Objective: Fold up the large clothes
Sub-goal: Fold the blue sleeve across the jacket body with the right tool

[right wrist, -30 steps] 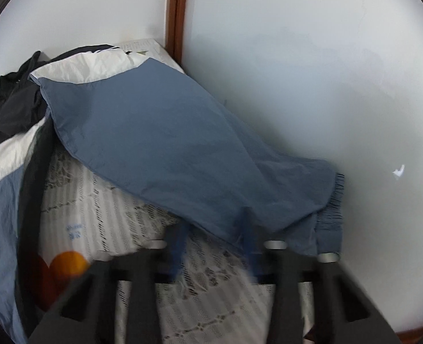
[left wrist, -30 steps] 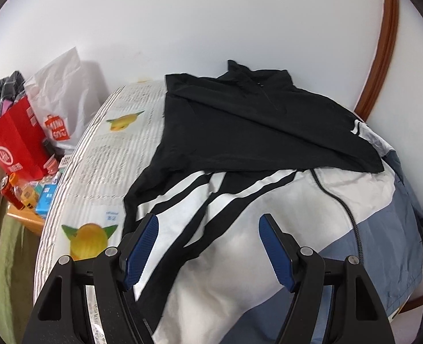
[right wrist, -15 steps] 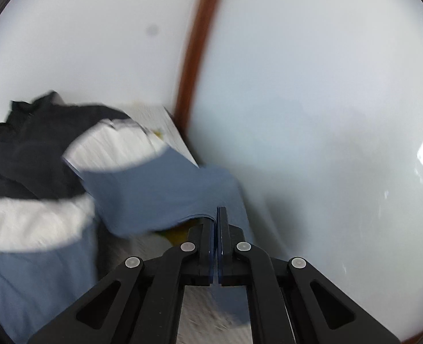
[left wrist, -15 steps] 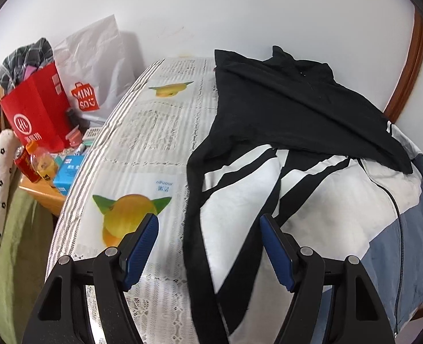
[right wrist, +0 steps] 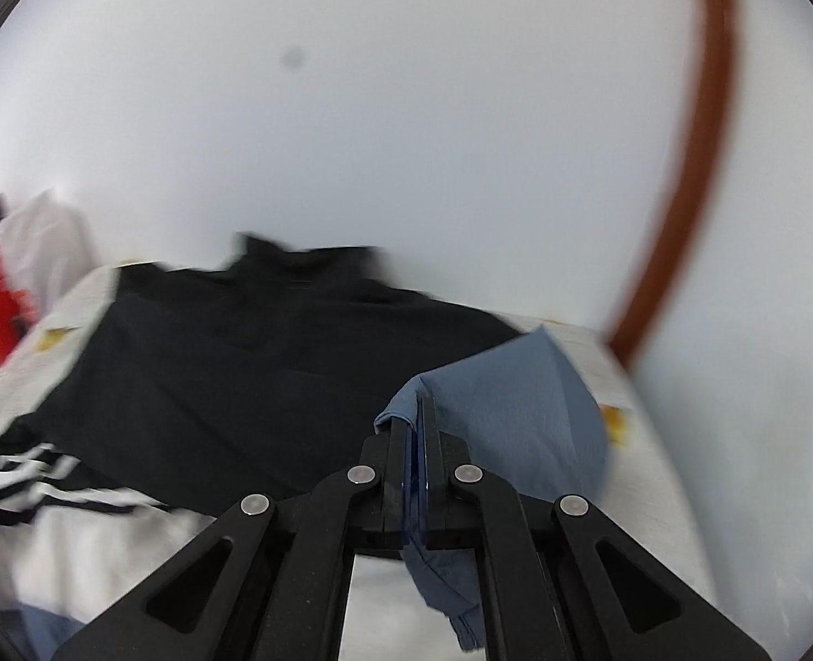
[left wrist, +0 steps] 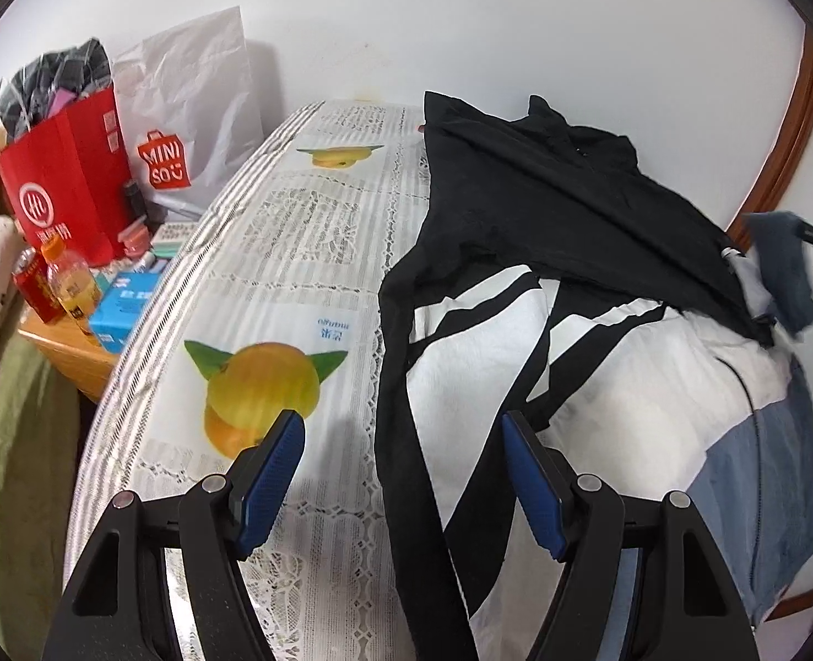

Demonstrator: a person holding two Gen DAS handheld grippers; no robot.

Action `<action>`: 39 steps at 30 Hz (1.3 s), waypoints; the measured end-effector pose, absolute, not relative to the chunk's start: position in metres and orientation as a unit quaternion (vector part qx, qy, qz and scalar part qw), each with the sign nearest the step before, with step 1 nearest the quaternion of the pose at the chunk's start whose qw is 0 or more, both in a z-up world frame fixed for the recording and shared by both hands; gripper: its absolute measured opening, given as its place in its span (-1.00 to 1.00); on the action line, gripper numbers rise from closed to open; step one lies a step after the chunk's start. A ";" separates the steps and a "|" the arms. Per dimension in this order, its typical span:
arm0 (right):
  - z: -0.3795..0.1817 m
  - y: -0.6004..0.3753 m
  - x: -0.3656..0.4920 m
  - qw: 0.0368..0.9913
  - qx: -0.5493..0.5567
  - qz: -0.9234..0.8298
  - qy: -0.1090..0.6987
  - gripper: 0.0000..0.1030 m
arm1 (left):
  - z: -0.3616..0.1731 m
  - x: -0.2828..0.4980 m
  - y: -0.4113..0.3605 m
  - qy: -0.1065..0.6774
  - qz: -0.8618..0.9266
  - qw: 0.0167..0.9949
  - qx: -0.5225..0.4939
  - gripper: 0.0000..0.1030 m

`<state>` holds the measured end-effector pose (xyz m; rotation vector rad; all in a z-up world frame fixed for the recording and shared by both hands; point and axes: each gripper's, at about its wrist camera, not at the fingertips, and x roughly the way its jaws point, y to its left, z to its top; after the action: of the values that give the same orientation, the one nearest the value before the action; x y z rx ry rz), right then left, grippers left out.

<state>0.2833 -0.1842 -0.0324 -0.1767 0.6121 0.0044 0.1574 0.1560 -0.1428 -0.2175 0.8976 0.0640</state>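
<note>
A black, white and blue jacket lies spread on the table, collar toward the far wall. My left gripper is open and empty, hovering over the jacket's black-and-white left sleeve. My right gripper is shut on the blue sleeve and holds it lifted above the jacket's black upper part. The lifted blue sleeve also shows at the right edge of the left wrist view.
The table has a newspaper-print cloth with orange fruit pictures. Left of it stand a red bag, a white Miniso bag, bottles and a blue box. White wall and a brown wooden frame are behind.
My right gripper shut on the blue sleeve, lifted it and swung it left over the jacket. My left gripper shifted left toward the striped sleeve, staying open.
</note>
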 end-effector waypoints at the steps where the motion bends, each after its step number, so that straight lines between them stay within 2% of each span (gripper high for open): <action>1: -0.035 -0.171 0.289 0.949 -0.089 0.015 0.303 -0.97 | -0.144 0.157 0.158 0.432 0.028 0.894 -0.113 0.37; 10: -0.087 -0.054 0.330 0.919 -0.129 0.126 0.351 -0.97 | -0.146 0.157 0.163 0.431 0.012 0.892 -0.134 0.37; 13: -0.106 -0.038 0.338 0.909 -0.140 0.128 0.371 -0.88 | -0.145 0.157 0.163 0.431 0.009 0.893 -0.129 0.37; 14: -0.111 -0.035 0.343 0.906 -0.143 0.125 0.379 -0.68 | -0.145 0.157 0.163 0.431 0.009 0.893 -0.127 0.37; 15: -0.113 -0.035 0.343 0.903 -0.145 0.121 0.387 -0.33 | -0.144 0.157 0.162 0.431 0.009 0.894 -0.124 0.37; 16: -0.114 -0.038 0.341 0.901 -0.144 0.114 0.393 -0.12 | -0.143 0.157 0.161 0.431 0.008 0.894 -0.123 0.37; 17: -0.114 -0.044 0.338 0.902 -0.139 0.105 0.395 0.33 | -0.142 0.157 0.161 0.430 0.007 0.895 -0.121 0.37; 18: -0.113 -0.053 0.334 0.904 -0.129 0.097 0.397 0.60 | -0.141 0.157 0.160 0.429 0.005 0.895 -0.120 0.37; 23: -0.103 -0.090 0.316 0.904 -0.064 0.112 0.408 0.70 | -0.130 0.158 0.150 0.421 0.001 0.900 -0.112 0.37; 28: -0.082 -0.126 0.283 0.910 -0.018 0.112 0.399 0.70 | -0.115 0.159 0.137 0.410 0.003 0.906 -0.104 0.37; 34: -0.057 -0.169 0.238 0.935 -0.047 0.055 0.346 0.70 | -0.093 0.163 0.109 0.395 -0.008 0.916 -0.072 0.37; 39: -0.045 -0.217 0.207 0.940 -0.036 0.023 0.338 0.69 | -0.077 0.180 0.072 0.396 -0.039 0.916 -0.058 0.37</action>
<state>0.2071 -0.2168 -0.0447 -0.0743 0.6894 0.0465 0.1800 0.0721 -0.0767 -0.1184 0.8152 -0.0796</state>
